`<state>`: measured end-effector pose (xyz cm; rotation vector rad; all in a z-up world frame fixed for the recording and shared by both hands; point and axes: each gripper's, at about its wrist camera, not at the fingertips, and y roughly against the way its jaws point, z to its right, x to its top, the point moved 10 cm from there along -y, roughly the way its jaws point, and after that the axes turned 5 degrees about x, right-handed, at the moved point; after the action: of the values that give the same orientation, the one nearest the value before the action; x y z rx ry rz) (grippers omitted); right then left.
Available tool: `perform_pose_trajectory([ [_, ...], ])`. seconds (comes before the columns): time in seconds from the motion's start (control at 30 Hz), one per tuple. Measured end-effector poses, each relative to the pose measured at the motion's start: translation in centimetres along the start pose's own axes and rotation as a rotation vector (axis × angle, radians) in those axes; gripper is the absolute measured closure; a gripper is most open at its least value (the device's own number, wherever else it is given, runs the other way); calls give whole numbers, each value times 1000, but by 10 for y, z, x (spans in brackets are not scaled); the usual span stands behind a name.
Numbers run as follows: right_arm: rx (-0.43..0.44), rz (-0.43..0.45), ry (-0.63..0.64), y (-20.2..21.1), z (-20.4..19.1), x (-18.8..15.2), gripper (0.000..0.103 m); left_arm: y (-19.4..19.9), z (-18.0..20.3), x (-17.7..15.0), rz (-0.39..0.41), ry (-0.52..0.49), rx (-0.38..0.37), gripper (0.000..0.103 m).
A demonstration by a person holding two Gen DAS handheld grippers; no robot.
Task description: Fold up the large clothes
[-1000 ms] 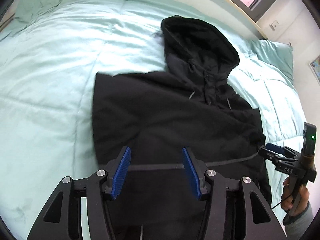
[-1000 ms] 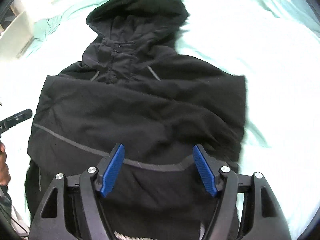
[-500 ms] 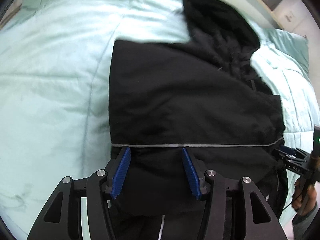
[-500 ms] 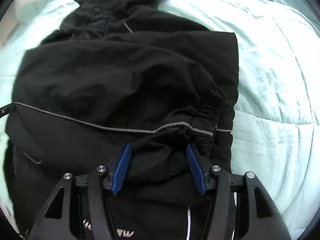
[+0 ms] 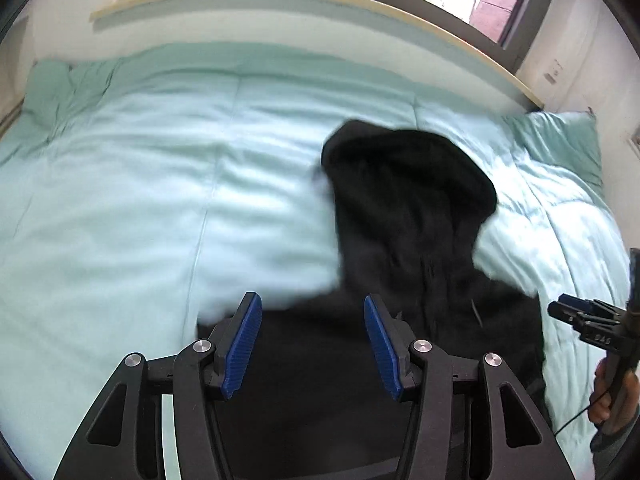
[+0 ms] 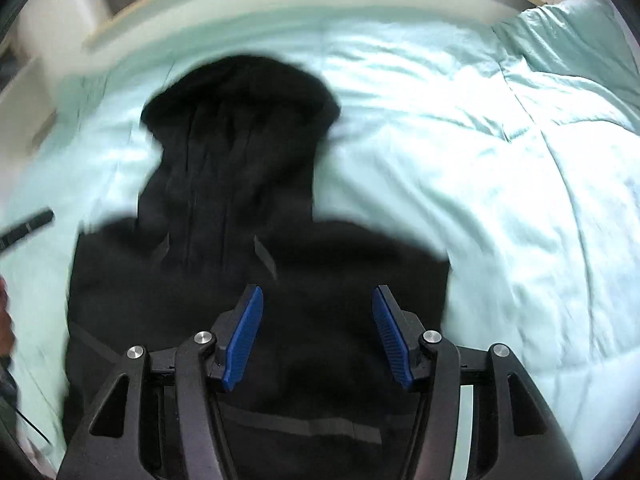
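Left wrist view: the left gripper (image 5: 312, 344) sits at 6 o'clock with its blue pads (image 5: 242, 346) spread wide apart and nothing clamped between them. Under and beyond the pads lies the black hooded jacket (image 5: 404, 248), blurred; its body fills the frame from 6 toward 4 o'clock, and its hood (image 5: 400, 168) reaches up toward 1 o'clock. The jacket rests on a bed covered by a pale mint comforter (image 5: 160, 184), which spreads from 9 through 12 to 3 o'clock. A matching pillow (image 5: 560, 140) lies at 2 o'clock. At 4 o'clock the right gripper (image 5: 568, 312) pokes in beside the jacket's edge, held by a hand (image 5: 608, 396).

Right wrist view: the right gripper (image 6: 318, 334) is at 6 o'clock, its pads likewise held apart and gripping nothing. The jacket (image 6: 248, 288) lies flat beneath it, hood (image 6: 240, 100) at 11 o'clock, with a grey trim line across the lower body. The comforter (image 6: 500, 200) fills 1 to 4 o'clock. A dark finger of the left gripper (image 6: 28, 228) enters at 9 o'clock.
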<state>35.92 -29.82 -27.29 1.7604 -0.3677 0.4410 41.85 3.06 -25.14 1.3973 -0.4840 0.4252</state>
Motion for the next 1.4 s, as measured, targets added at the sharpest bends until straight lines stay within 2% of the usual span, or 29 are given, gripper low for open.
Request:
perform_pose_trajectory([
  [0.13,11,42,-23,-22,1,51,43,-41,16,46,2,14,-8,48],
  [0.27,28,56,-49,-50,3,89,43,-77,32,71,-6,-26,15,48],
  [0.37,40,46,-89,-74,11,101,43,-104,40,81,-30,-67,41,48],
  [0.5,75,-16,-131,-113,15,112,45,-148,41,93,-76,-49,78,48],
  [0.53,76,-34,-122,-122,14,113,67,-155,36,99,-70,-31,97,61],
  [0.57,38,-31,-105,-125,18,115,86,-154,32,103,-54,-16,91,96],
  [0.6,29,-8,-98,-118,20,118,95,-151,32,106,-56,14,30,95],
  [0.67,106,58,-109,-93,20,120,95,-121,25,114,4,116,-131,95],
  [0.73,106,120,-65,-68,20,113,95,-96,15,106,24,181,-246,94],
  [0.8,90,112,-27,-72,18,101,96,-98,3,90,-11,230,-297,92],
  [0.9,59,-41,-7,-131,23,74,96,-166,-23,44,-215,259,-209,88],
  [0.93,46,-97,-8,-152,25,66,96,-191,-25,29,-277,276,-211,86],
  [1.0,42,-166,-4,-183,25,54,96,-204,-23,28,-247,285,-255,86],
  [1.1,24,-160,21,-178,21,55,94,-187,-19,34,-216,239,-251,84],
  [1.13,32,-155,27,-170,20,55,93,-178,-17,35,-201,197,-229,80],
  [1.17,37,-151,32,-161,20,54,92,-166,-17,34,-181,157,-204,71],
  [1.2,40,-145,35,-152,21,53,88,-152,-17,33,-164,118,-169,67],
  [1.23,51,-137,38,-141,22,51,77,-139,-18,33,-152,90,-137,63],
  [1.27,63,-127,40,-131,21,51,70,-128,-19,33,-140,74,-124,63],
  [1.3,79,-101,44,-114,20,52,56,-111,-18,34,-113,64,-125,63],
  [1.33,90,-77,51,-103,17,55,50,-98,-19,39,-86,66,-134,63],
  [1.4,110,-14,82,-78,6,68,50,-73,-9,56,-16,61,-171,62],
])
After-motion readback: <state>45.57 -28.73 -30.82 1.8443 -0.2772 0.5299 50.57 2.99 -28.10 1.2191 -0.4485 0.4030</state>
